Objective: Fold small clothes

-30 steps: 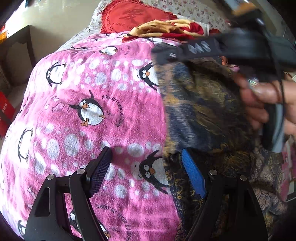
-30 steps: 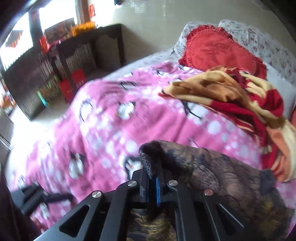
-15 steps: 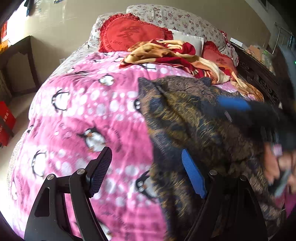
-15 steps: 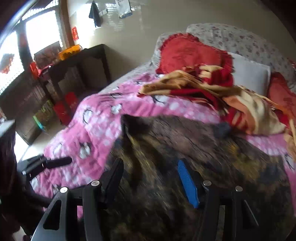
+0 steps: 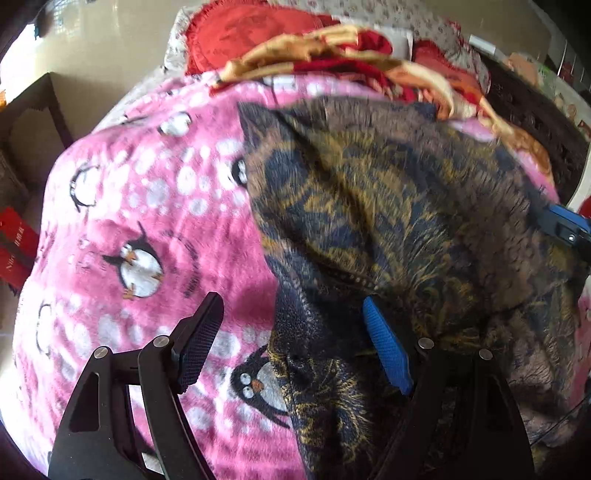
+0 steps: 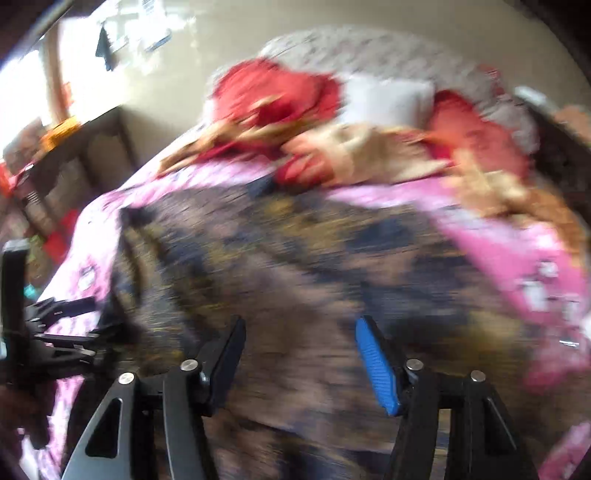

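A dark brown and navy patterned garment lies spread on the pink penguin blanket, folded over itself with a crease near its lower left. My left gripper is open and empty, low over the garment's left edge. My right gripper is open and empty above the same garment; this view is blurred by motion. The right gripper's blue tip shows at the right edge of the left wrist view. The left gripper shows at the left edge of the right wrist view.
A red, yellow and tan cloth heap and red ruffled cushions lie at the head of the bed. A dark side table stands on the left by the wall. Dark furniture stands at the right.
The right gripper let go of the garment's corner, opened and drew back to the right. The garment now lies laid over on the blanket. The left gripper stayed open and moved closer to the garment.
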